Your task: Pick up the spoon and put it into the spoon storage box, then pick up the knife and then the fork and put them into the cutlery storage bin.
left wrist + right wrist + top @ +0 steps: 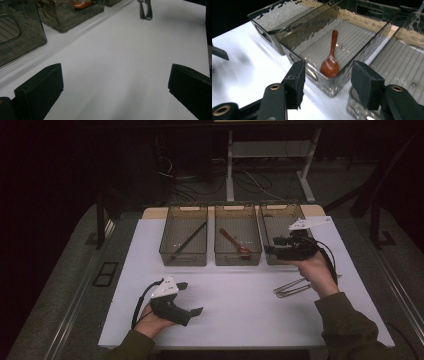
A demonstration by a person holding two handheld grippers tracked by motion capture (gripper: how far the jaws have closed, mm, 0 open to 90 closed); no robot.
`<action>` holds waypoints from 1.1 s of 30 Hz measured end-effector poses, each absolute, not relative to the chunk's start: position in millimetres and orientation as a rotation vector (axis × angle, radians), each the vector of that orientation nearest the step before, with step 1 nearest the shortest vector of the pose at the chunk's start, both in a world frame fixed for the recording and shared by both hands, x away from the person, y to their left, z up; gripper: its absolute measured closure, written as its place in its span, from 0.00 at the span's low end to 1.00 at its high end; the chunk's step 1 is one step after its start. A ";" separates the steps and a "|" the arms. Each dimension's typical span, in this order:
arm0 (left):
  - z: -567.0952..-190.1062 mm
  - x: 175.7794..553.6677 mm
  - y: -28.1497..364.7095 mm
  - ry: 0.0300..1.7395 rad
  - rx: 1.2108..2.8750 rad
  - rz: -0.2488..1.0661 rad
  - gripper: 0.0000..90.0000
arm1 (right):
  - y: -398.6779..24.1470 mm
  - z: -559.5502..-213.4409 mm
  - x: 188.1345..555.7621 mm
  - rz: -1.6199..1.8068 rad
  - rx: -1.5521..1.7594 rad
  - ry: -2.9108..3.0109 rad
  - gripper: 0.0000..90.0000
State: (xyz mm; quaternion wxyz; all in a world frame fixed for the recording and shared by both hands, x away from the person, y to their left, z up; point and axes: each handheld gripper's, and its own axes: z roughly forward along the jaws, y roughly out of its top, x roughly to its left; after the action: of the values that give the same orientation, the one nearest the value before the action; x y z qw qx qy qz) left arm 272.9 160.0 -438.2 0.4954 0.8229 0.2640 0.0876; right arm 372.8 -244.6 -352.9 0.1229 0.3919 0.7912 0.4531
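spoon (330, 65): brown wood, flat on the ribbed floor of the middle bin (237, 257). In the high view its long axis runs about 10-to-4, bowl at the 4 o'clock end by the near wall, handle tip toward 10. In the right gripper view the bowl is nearest the camera and the handle points off to 12.
right gripper (328, 82): jaws released, half spread, nothing between the pads. The spoon bowl shows through the gap, but it is inside the bin, past the wall. In the high view the gripper sits over the near edge of the right bin (270, 215), pointing to 9, held by the right hand (312, 270).
left gripper (115, 82): jaws wide apart, empty, over bare table (240, 305). In the high view it is at 7 o'clock on the table, pointing to 3.
left bin (183, 255): holds a dark stick (189, 240), axis about 1-to-7.
cutlery (292, 287): metal pieces flat on the table at about 4 o'clock, just beside the right wrist, long axis about 2-to-8. Cannot tell what type.
bins: three in a row across the far side, 9-to-3, walls nearly touching.
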 end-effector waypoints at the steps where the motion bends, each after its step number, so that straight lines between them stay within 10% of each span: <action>1: -438.3 272.8 160.0 0.638 1.994 0.212 0.00 | -246.8 -354.4 370.5 1.323 1.142 2.310 0.49; 33: -434.8 272.2 159.4 0.622 2.000 0.221 0.00 | -297.6 -386.0 325.7 1.258 1.143 2.355 0.50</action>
State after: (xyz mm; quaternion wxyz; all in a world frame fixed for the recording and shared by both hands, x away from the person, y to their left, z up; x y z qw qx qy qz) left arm 272.2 159.4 -434.8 0.4951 0.8251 0.2565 0.0913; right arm 325.7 -297.6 -386.0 0.1183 0.3909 0.8052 0.4300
